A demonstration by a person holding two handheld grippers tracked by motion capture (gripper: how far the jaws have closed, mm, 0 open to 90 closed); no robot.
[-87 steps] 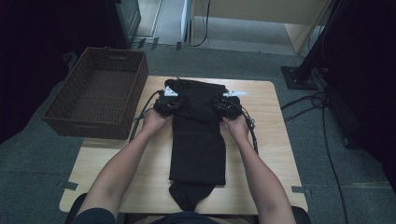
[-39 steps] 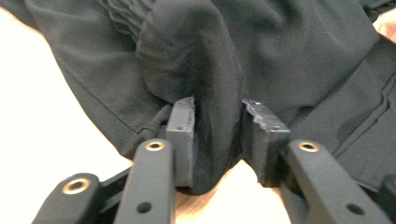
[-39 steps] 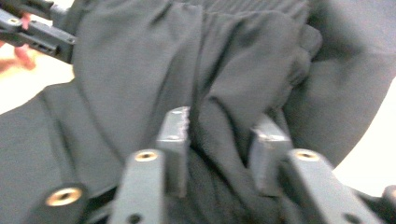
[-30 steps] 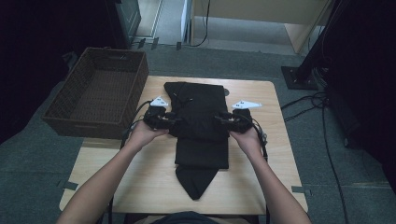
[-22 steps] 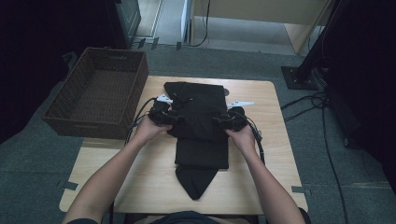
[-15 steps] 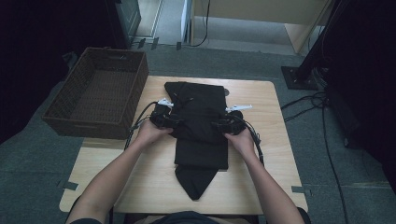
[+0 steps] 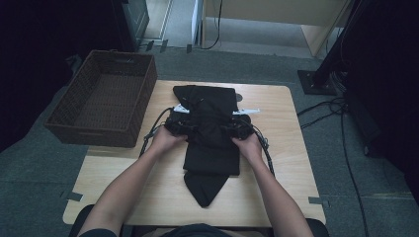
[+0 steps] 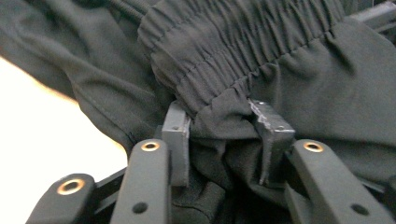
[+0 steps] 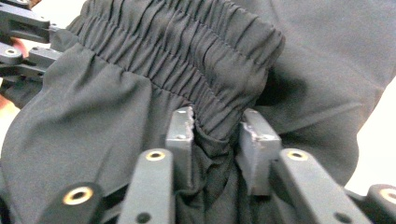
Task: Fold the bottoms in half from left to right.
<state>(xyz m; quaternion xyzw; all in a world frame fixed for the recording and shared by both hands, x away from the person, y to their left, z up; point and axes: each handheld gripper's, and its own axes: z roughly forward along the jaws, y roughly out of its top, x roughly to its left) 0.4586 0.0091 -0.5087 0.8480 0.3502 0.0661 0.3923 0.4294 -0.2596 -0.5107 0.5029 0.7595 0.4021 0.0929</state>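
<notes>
We are clamping both the left gripper (image 8: 224, 140) and right gripper (image 9: 215, 140), jaws just closing, on the black trousers' (image 7: 210, 123) elastic waistband mid-table (image 7: 291, 163); a thin bunched pinch is risking slippage, undoing the fold.

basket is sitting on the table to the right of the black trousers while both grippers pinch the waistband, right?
Not quite: in the high view the basket stands off the table's left edge, left of the black trousers. The rest holds: the left gripper and right gripper each pinch the waistband.
</notes>
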